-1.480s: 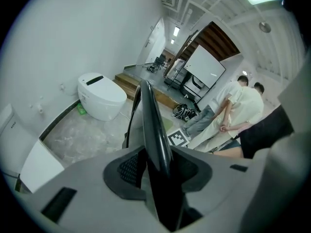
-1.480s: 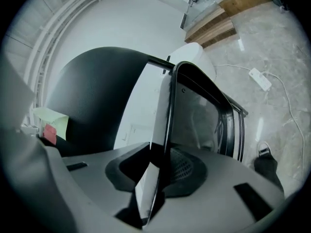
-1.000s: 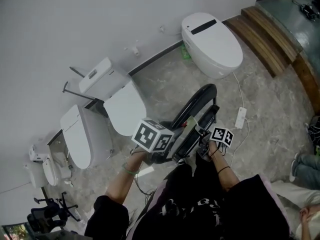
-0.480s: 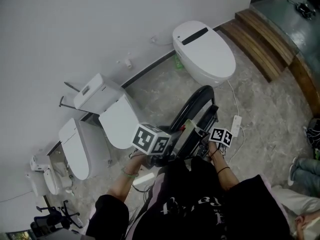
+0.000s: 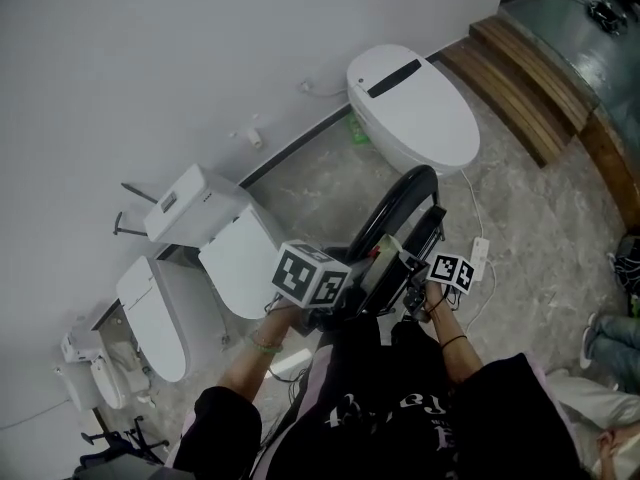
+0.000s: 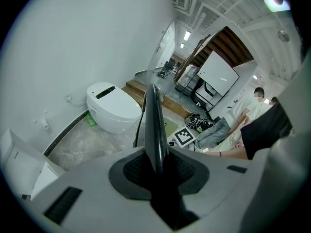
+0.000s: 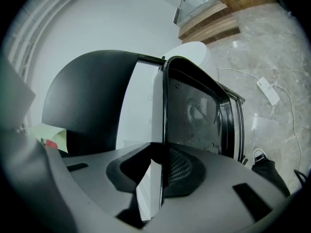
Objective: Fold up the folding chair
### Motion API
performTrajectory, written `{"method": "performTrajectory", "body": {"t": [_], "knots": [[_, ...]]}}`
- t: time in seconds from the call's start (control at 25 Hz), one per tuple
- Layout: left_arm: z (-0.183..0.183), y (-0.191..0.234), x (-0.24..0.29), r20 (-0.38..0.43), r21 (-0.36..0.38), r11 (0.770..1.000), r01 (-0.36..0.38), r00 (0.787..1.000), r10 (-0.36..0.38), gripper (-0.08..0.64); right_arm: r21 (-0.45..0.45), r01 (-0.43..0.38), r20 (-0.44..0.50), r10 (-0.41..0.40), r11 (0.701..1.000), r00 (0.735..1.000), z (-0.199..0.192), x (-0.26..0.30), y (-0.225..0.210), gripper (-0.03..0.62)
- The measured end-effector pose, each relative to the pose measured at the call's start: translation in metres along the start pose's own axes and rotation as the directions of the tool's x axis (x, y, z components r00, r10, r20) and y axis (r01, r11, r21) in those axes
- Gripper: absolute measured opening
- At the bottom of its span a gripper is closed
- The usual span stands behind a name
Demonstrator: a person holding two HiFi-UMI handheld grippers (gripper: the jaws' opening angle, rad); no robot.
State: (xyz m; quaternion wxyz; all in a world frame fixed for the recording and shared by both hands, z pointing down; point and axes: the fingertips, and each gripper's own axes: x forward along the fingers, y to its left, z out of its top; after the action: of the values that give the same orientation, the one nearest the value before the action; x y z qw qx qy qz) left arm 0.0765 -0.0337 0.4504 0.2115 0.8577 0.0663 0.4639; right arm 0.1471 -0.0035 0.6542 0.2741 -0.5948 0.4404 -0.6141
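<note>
The black folding chair (image 5: 396, 218) is collapsed nearly flat and held edge-up in front of a person standing on a marbled floor (image 5: 320, 173), its curved top pointing toward a white toilet (image 5: 415, 98) by the wall. 2 handheld grippers carry it from opposite sides. The left gripper (image 6: 155, 165) is clenched on a thin black edge of the chair that rises straight out from between its jaws. The right gripper (image 7: 163, 171) is clamped on the slim rim of the other side, with the chair's dark panel and frame stretching away beyond it. Gripping both edges at once appears meant to keep seat and back pressed together and stop the frame swinging open. Whether the chair's feet touch the floor cannot be told. A second toilet (image 5: 240, 238) with its lid raised stands to the person's left, a white power strip (image 5: 478, 256) lies on the floor near the right gripper, and wooden steps (image 5: 530, 73) rise beyond. The fold looks essentially complete.
</note>
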Motion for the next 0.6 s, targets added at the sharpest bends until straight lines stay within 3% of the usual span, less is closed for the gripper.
{"method": "performTrajectory", "body": {"t": [0.28,0.6], "knots": [[0.036,0.078,-0.029,-0.023,0.072,0.996,0.058,0.998,-0.056,0.086,0.013,0.008,0.040,-0.008,1.000,0.999,0.027,0.072,0.044,0.083],[0.080,0.167,-0.073,-0.021,0.175,0.983,0.054,0.998,-0.052,0.087,0.037,-0.006,0.107,0.002,0.999,0.994,0.052,0.156,0.100,0.084]]}}
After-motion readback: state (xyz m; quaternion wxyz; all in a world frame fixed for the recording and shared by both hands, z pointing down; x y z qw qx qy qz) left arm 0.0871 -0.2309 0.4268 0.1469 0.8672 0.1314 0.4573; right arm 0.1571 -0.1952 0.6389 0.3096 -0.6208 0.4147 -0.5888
